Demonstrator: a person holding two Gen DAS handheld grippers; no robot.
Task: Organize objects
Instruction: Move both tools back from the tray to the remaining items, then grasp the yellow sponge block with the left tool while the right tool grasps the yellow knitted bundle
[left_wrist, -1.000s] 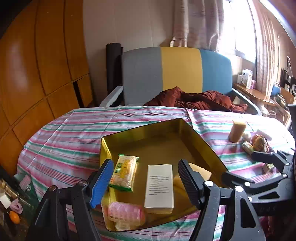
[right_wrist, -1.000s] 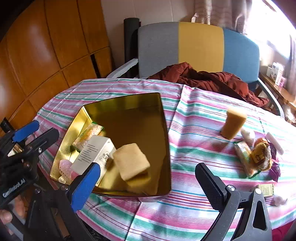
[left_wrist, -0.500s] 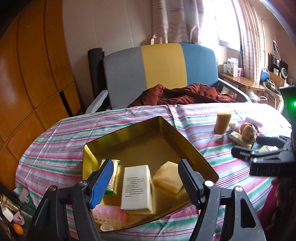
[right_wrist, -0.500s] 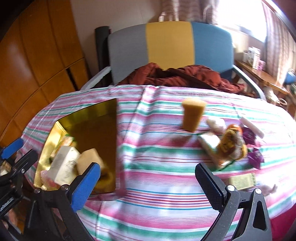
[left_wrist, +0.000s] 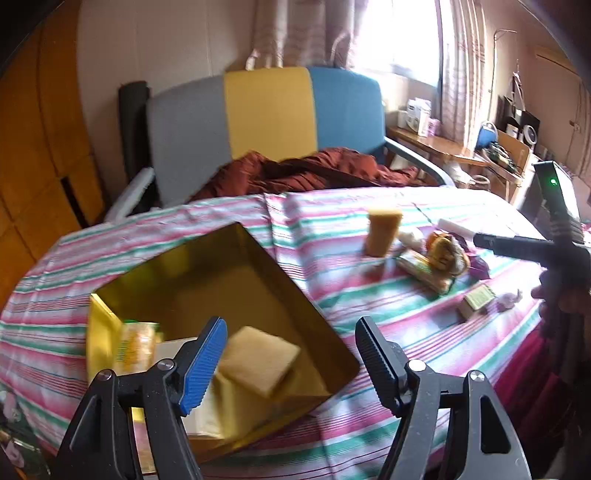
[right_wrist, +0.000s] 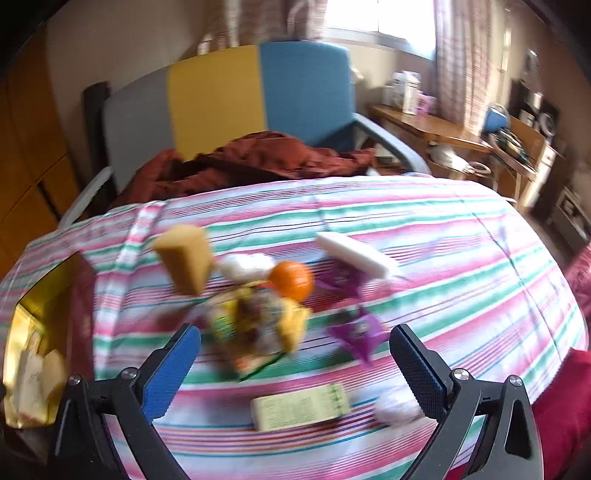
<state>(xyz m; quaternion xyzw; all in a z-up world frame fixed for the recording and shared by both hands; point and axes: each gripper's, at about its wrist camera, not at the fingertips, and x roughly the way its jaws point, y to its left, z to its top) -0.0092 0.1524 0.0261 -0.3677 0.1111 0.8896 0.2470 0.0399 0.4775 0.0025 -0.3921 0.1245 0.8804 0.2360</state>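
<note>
Reach-for-next-item step: right gripper (right_wrist: 295, 354), jaws apart and empty, faces snack pile (right_wrist: 258, 325) mid-tabletop; must descend, close.

Tongs (right_wrist: 293, 354) gape empty — snack packet (right_wrist: 255, 325) between, orange (right_wrist: 291, 278) behind.

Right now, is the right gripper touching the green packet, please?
Apart: the right wrist view shows the right gripper open, striped cloth visible between its fingers and the green packet.

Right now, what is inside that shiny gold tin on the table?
Inside the gold tin: a tan sponge block, a yellow snack packet and a white box, mostly hidden behind the left gripper. Anything in the tin's near corner is covered by that gripper.
</note>
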